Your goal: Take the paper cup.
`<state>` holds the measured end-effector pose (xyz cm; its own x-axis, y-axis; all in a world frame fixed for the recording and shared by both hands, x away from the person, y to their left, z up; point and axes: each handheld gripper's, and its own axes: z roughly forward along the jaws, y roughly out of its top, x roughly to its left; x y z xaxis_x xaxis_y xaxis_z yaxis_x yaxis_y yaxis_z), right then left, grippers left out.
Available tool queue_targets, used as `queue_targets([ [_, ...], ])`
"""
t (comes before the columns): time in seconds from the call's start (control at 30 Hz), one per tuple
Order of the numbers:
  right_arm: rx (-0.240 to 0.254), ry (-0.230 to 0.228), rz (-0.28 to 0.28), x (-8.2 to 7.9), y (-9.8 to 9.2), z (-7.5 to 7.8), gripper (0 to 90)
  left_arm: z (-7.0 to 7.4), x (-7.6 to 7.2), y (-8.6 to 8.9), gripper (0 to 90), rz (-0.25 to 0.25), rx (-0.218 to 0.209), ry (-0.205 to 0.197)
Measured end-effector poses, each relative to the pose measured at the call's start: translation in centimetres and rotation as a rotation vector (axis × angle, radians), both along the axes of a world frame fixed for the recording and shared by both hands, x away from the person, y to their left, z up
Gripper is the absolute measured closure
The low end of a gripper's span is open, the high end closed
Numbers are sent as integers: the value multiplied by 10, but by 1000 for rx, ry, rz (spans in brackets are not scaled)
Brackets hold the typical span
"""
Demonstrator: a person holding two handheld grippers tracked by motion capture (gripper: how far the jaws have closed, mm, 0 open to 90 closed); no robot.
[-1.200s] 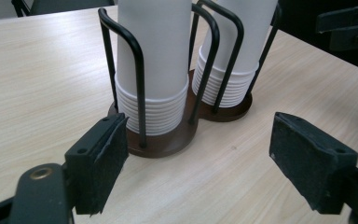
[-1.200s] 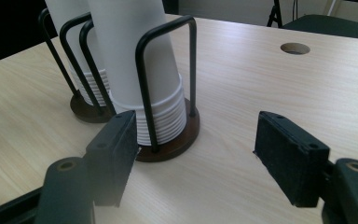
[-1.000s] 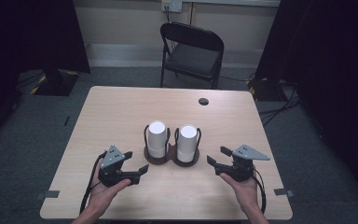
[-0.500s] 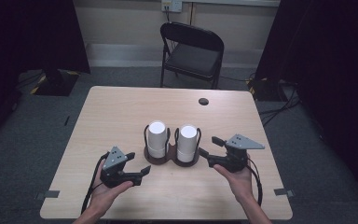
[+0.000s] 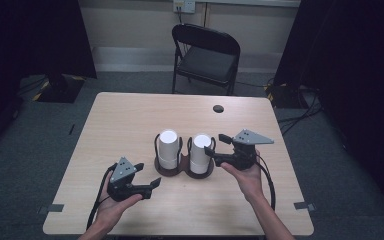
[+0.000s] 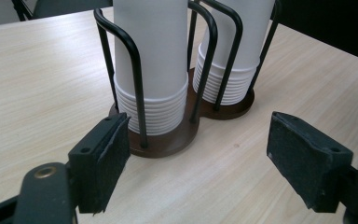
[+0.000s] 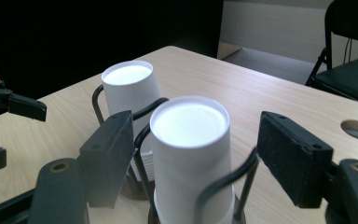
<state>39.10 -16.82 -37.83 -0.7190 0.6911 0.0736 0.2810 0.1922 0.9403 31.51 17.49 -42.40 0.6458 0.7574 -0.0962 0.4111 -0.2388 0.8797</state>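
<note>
The right gripper (image 5: 214, 149) had closed in, jaws spread to straddle the right cup stack (image 5: 200, 151); the left gripper (image 5: 149, 176) waited, also spread.

Your worktop (image 5: 130, 125) is pale wood with a round cable hole (image 5: 218, 108) near its far edge. At its middle sits a dark double-ring cup holder (image 5: 182, 169), with a stack of white cups (image 5: 168, 148) in each ring.
</note>
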Motion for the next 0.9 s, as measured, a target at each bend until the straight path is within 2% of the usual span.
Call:
queue_targets([
  [0.27,-5,-4,25,16,11,4,240,-1,0,0,215,-3,10,-2],
  [0.47,15,10,42,27,18,-3,212,-2,0,-1,218,1,13,-3],
  [0.63,-18,14,61,27,24,-10,199,-2,0,-1,218,3,22,-12],
  [0.9,-44,19,61,33,29,-17,223,-3,0,-2,218,-4,27,-15],
])
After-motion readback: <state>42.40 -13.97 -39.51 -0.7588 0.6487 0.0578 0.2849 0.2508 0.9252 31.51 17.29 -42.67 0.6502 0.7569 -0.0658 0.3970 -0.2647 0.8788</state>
